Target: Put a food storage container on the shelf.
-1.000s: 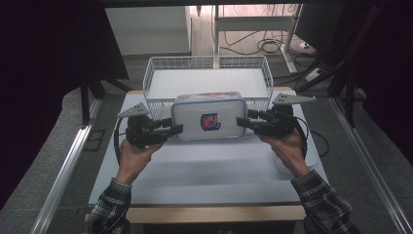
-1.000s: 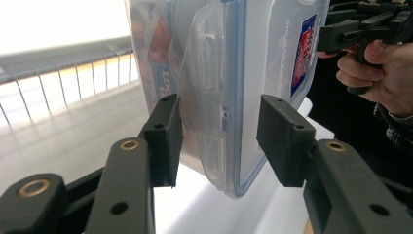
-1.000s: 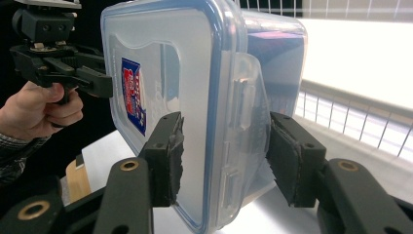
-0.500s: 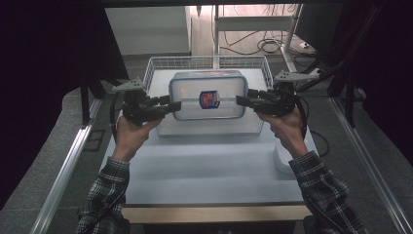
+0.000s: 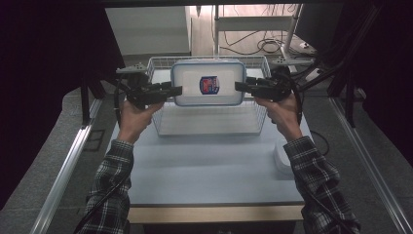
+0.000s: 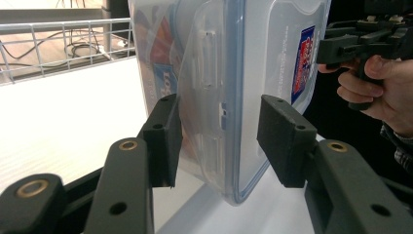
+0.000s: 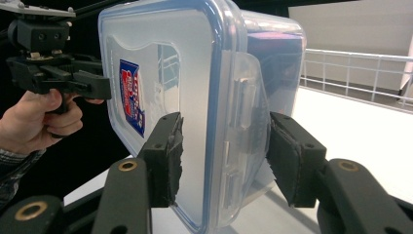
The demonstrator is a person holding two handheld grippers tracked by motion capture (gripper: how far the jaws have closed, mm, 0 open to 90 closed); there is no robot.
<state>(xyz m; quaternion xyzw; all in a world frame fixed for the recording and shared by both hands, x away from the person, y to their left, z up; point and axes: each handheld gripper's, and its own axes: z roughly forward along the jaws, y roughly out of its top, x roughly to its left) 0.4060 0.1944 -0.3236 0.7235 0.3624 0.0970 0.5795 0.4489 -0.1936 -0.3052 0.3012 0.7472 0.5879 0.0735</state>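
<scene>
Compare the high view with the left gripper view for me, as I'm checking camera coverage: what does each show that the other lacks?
High view alone: the whole table, both plaid sleeves, the left gripper from outside, and the container raised above the wire basket with a gripper at each short end.

Left gripper view alone: a close look at the left gripper's pads clamping the container's latch end across its lid and base.

Both: the container with its red and blue label, basket wire, and the right gripper at the far end.
</scene>
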